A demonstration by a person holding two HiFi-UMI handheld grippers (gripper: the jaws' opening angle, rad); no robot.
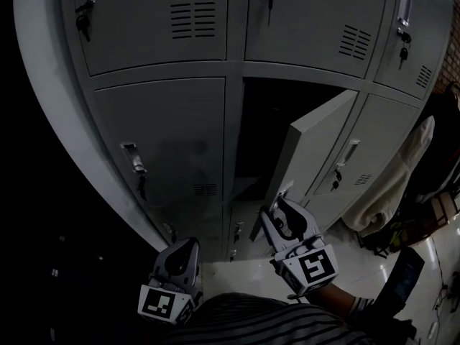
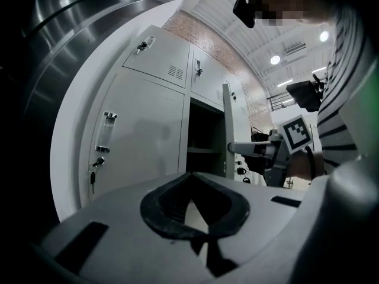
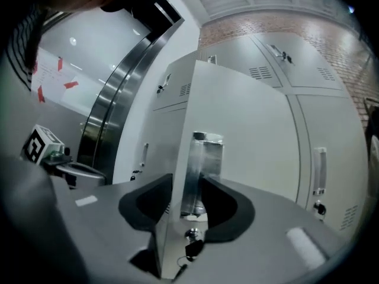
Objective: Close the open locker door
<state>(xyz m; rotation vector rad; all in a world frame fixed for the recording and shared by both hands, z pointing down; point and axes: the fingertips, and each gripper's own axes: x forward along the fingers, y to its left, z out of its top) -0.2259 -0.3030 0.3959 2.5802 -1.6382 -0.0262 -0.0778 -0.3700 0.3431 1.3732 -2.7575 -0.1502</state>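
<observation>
Right gripper view: right gripper (image 3: 187, 201) jaws closing astride locker door (image 3: 249, 129) vertical free edge; left gripper (image 1: 187, 249) farther left, shut, empty.

You're in a locker area of a big industrial hall: banks of grey metal lockers (image 1: 165, 27) with keys and vents, a brick wall (image 2: 190, 28) above them, a high ribbed ceiling (image 2: 237, 16) with round lamps (image 2: 275, 59).
</observation>
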